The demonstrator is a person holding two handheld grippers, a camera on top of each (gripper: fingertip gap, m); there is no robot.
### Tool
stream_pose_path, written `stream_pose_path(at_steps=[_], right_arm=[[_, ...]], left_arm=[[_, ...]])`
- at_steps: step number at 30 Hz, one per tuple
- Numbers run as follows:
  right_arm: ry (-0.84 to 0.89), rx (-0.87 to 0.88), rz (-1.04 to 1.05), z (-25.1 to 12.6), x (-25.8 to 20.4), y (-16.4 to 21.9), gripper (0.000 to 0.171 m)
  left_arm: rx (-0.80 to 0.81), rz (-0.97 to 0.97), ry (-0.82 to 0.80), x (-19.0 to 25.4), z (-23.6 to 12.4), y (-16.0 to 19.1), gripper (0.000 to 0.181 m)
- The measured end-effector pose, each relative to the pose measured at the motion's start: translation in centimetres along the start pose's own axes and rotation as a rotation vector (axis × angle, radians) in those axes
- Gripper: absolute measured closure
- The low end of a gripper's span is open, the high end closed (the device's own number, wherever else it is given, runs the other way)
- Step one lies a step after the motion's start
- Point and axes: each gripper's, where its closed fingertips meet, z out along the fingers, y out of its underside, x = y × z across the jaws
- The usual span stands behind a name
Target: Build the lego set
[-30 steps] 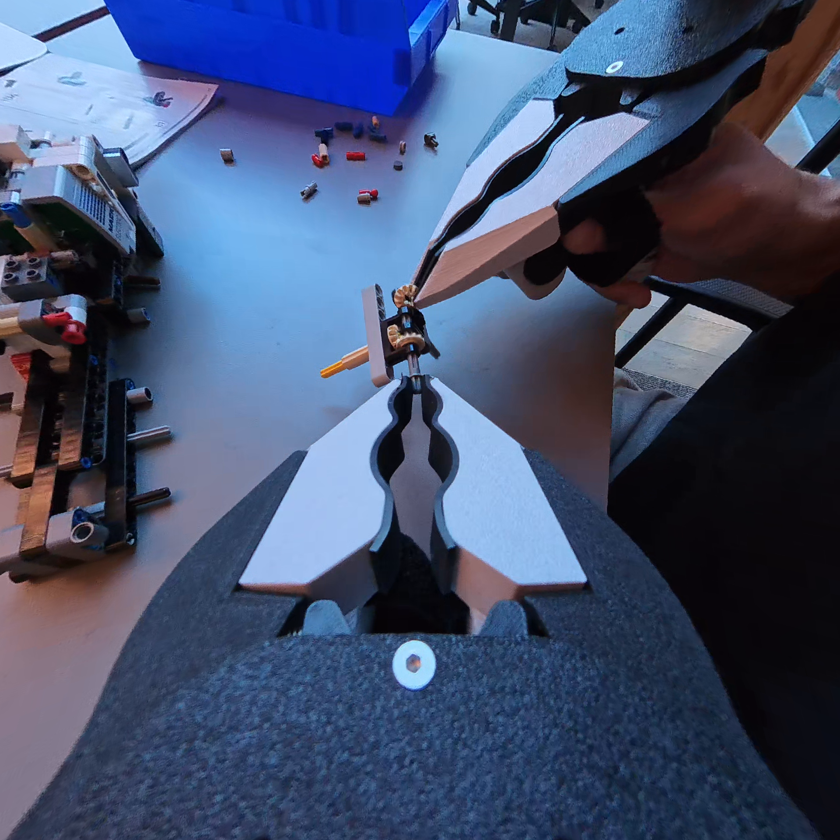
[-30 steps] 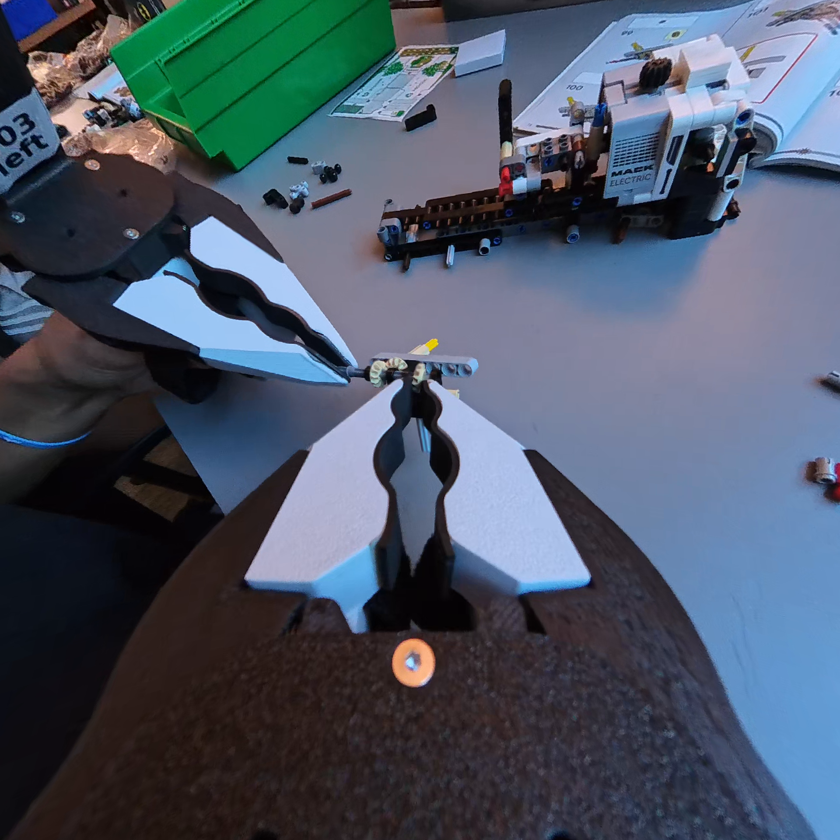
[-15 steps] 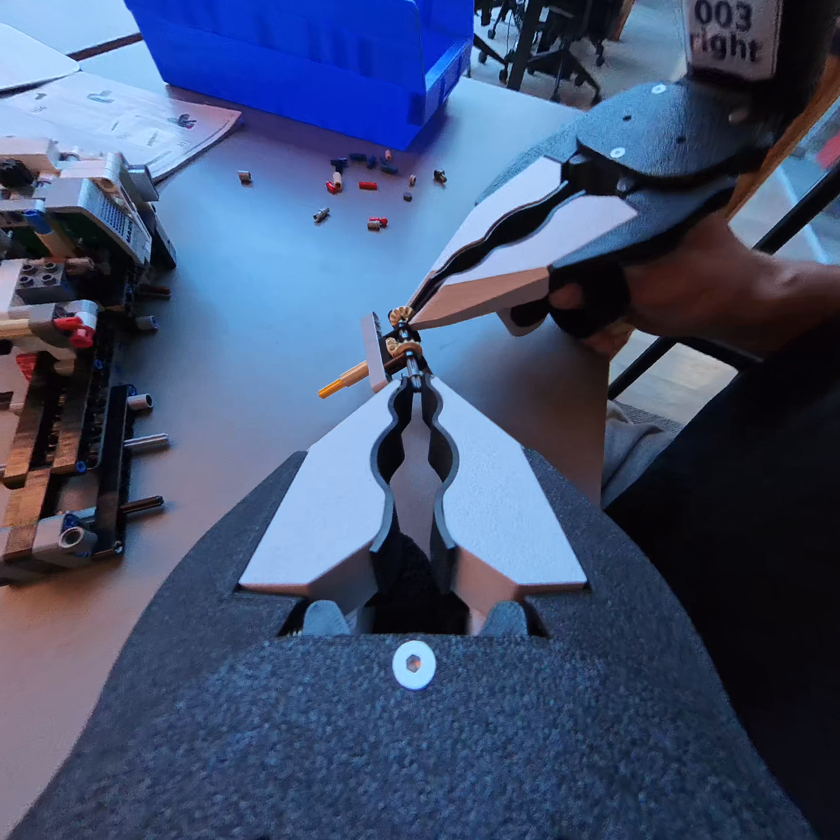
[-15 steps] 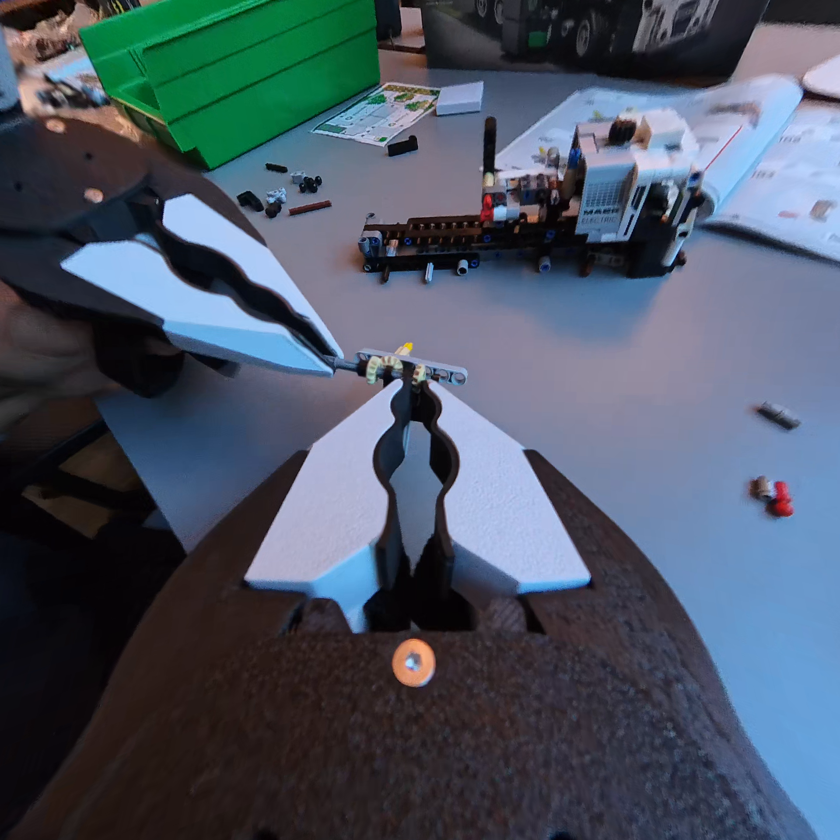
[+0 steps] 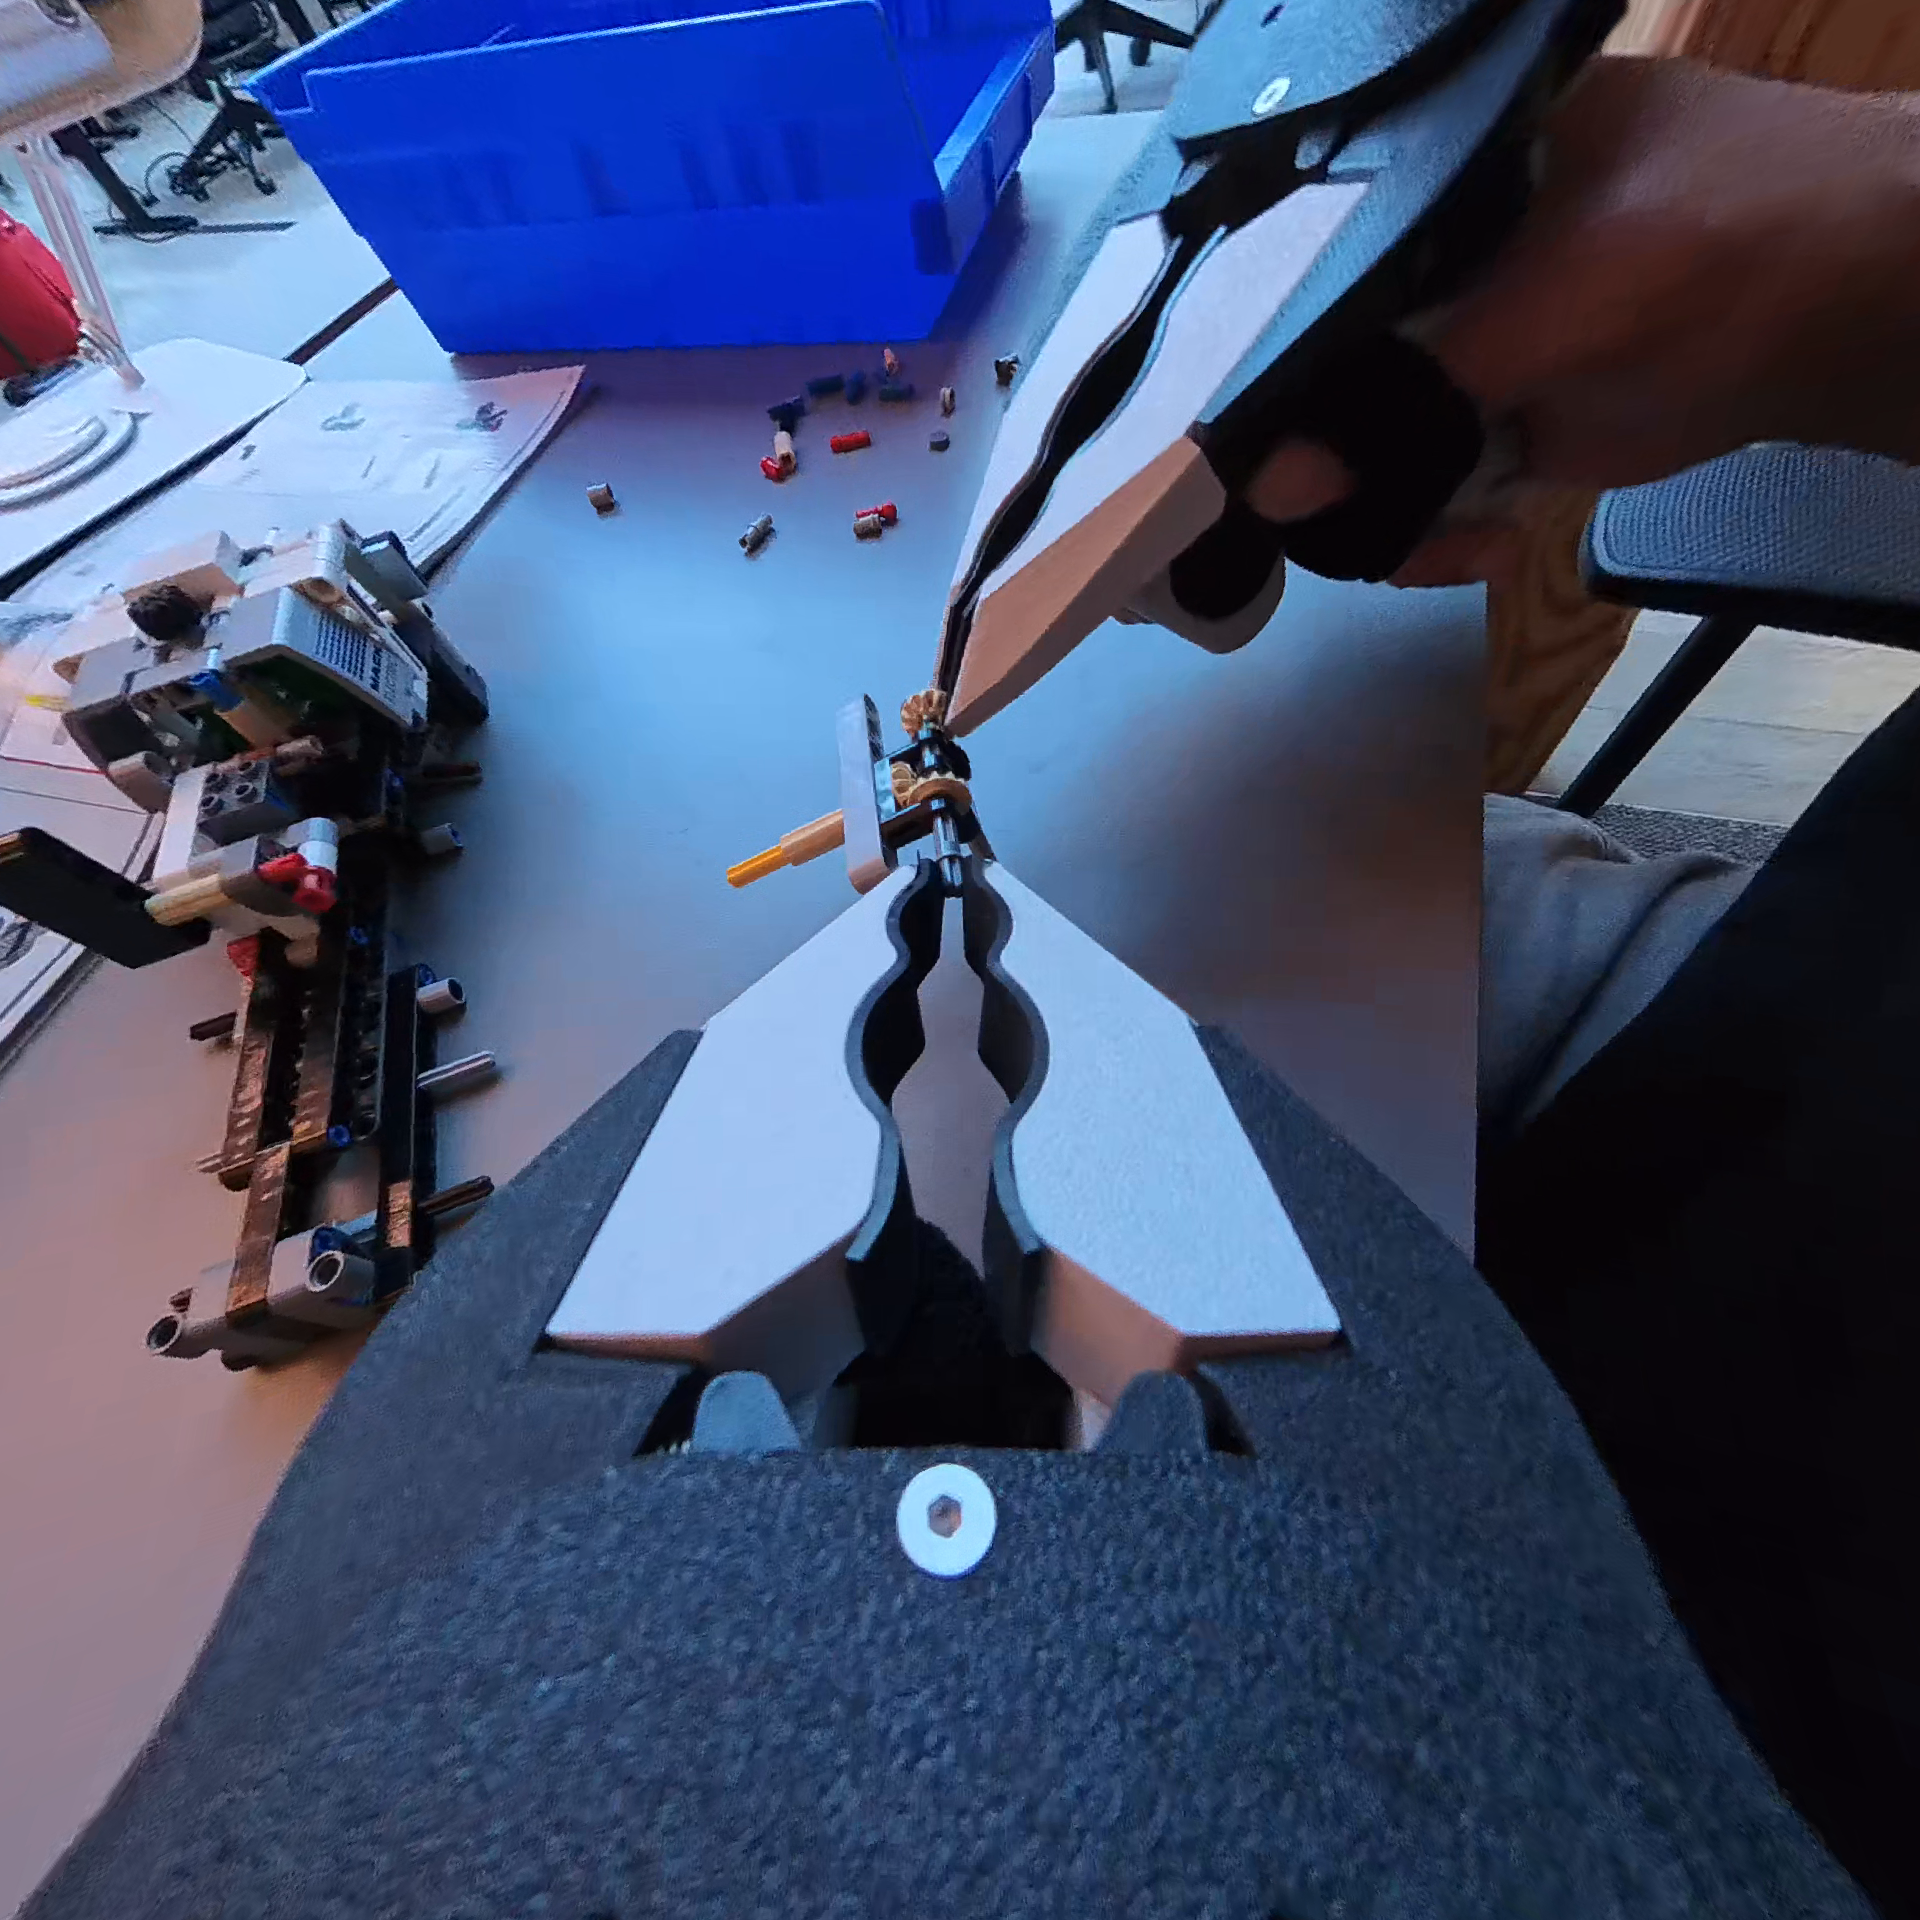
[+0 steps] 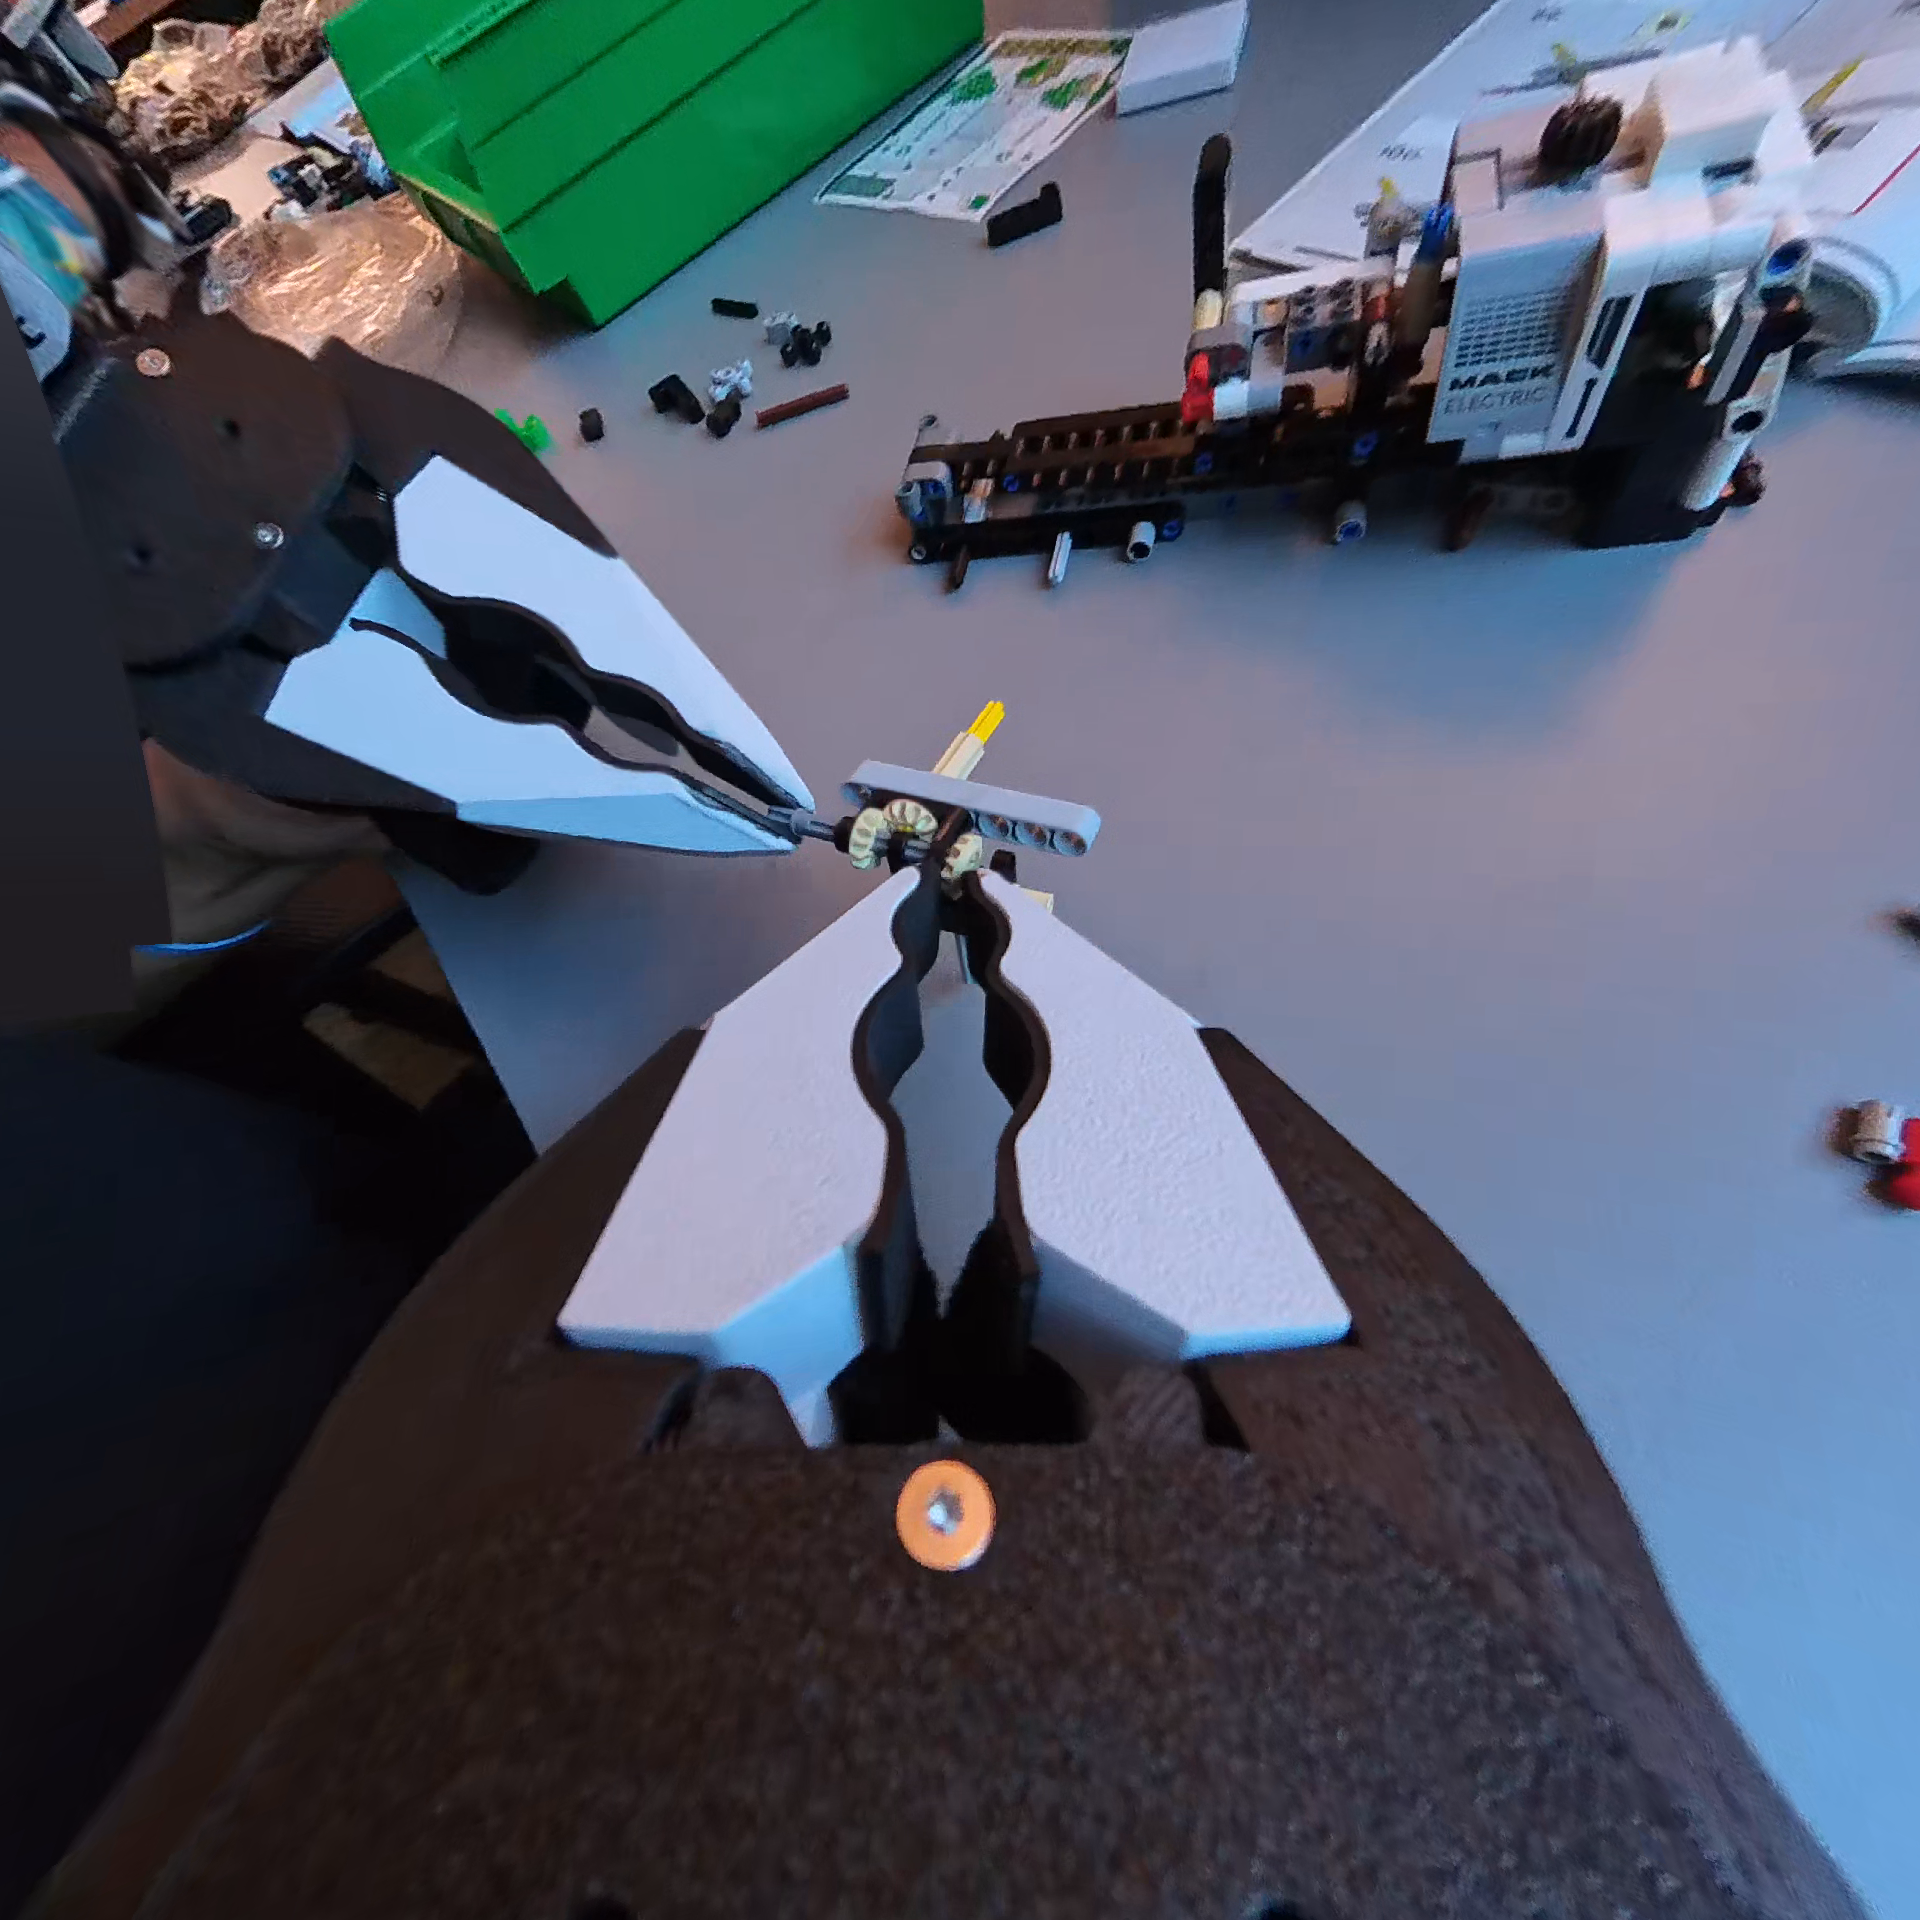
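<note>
A small sub-assembly is held in the air between both grippers: a grey beam [image 5: 862, 800] with tan bevel gears [image 5: 925, 795], a dark axle and a yellow axle [image 5: 764, 862]. My left gripper [image 5: 948, 873] is shut on the dark axle's end. My right gripper [image 5: 951, 712] comes in from the upper right, shut on the gear end. In the right wrist view the right gripper [image 6: 951, 883] holds the assembly under the beam [image 6: 977, 810], and the left gripper [image 6: 800, 821] pinches the axle from the left. The part-built truck model [image 5: 312, 831] [image 6: 1507, 395] lies on the table.
A blue bin [image 5: 665, 177] stands at the back with loose small pieces [image 5: 831, 447] in front and an instruction sheet [image 5: 395, 457] beside it. A green bin [image 6: 644, 135], loose black pieces [image 6: 727, 384] and a red piece [image 6: 1901, 1174] lie around. A chair arm [image 5: 1766, 540] is right. Tip to tip, the grippers are about 4 cm apart. From the right gripper's tips to the part-built truck model [image 6: 1507, 395] is close to 15 cm. My left wrist view [image 5: 389, 677] looks at it from another angle.
Both grippers have moved together with the assembly, closer to the truck model. The right gripper now stands steeper above the left. Both grips are unchanged.
</note>
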Motion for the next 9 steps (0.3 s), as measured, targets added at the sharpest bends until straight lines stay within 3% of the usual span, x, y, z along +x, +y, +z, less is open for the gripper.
stream_pose_path(at_steps=[9], right_arm=[[-0.059, -0.081, -0.002, 0.06, -0.54, 0.58, 0.168]], left_arm=[[0.011, 0.075, 0.028, 0.42, -0.34, 0.11, 0.18]])
